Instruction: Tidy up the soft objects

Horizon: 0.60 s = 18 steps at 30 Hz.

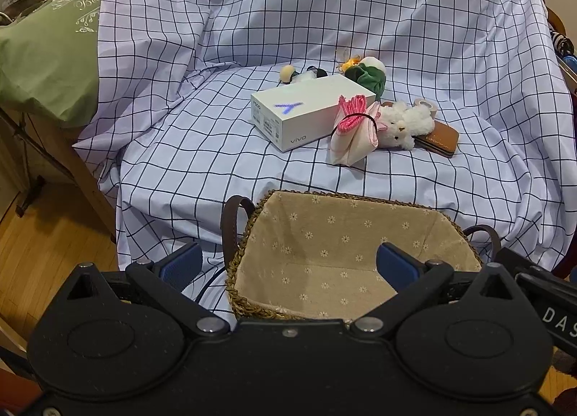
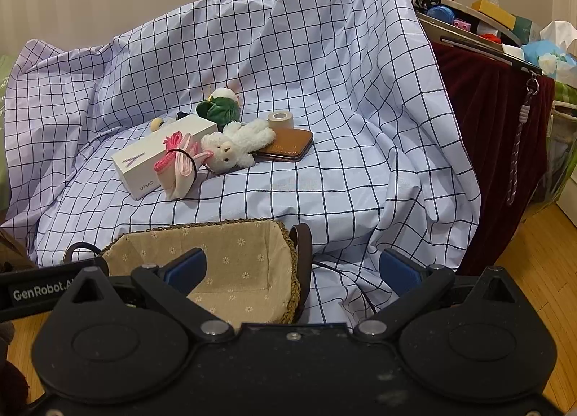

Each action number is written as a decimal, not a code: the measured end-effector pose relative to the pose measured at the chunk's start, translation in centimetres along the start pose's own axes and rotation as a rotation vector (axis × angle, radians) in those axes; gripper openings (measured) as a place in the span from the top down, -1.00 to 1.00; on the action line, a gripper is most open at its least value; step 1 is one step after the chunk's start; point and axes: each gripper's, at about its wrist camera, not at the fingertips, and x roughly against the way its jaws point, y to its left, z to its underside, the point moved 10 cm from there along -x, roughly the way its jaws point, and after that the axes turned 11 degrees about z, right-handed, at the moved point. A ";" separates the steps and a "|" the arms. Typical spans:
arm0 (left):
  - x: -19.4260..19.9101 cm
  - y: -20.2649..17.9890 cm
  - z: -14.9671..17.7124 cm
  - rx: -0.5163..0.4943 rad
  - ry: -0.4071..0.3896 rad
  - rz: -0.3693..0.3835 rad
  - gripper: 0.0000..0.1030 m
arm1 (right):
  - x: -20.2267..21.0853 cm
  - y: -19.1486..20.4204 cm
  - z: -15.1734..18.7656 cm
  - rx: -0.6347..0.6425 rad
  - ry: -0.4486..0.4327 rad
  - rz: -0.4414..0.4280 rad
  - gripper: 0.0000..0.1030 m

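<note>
A woven basket [image 1: 447, 232] with a floral beige lining stands empty at the front of a checked sheet; it also shows in the right wrist view [image 2: 288, 253]. Behind it lie a white plush lamb [image 1: 404, 123] [image 2: 234, 147], a pink and cream folded cloth with a hair tie [image 1: 355, 131] [image 2: 180, 167], and a green plush [image 1: 368, 77] [image 2: 218, 107]. My left gripper [image 1: 288, 264] is open and empty over the basket. My right gripper [image 2: 292, 268] is open and empty at the basket's right edge.
A white vivo box [image 1: 306, 113] [image 2: 158, 160], a brown wallet [image 1: 438, 138] [image 2: 288, 143] and a tape roll [image 2: 280, 120] lie among the soft things. A green pillow [image 1: 47, 55] is at left. A cluttered shelf [image 2: 479, 26] over dark red cloth stands at right.
</note>
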 end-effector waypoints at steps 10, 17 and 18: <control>-0.1 0.0 0.1 0.001 0.003 0.000 -0.93 | 0.0 0.0 0.0 0.000 0.002 0.000 -0.99; -0.1 0.2 0.2 0.008 0.006 0.000 -0.93 | 0.0 0.1 0.2 0.001 0.003 0.000 -0.99; -0.1 0.3 0.2 0.009 0.007 0.001 -0.93 | 0.0 0.1 0.3 0.002 0.003 0.001 -0.99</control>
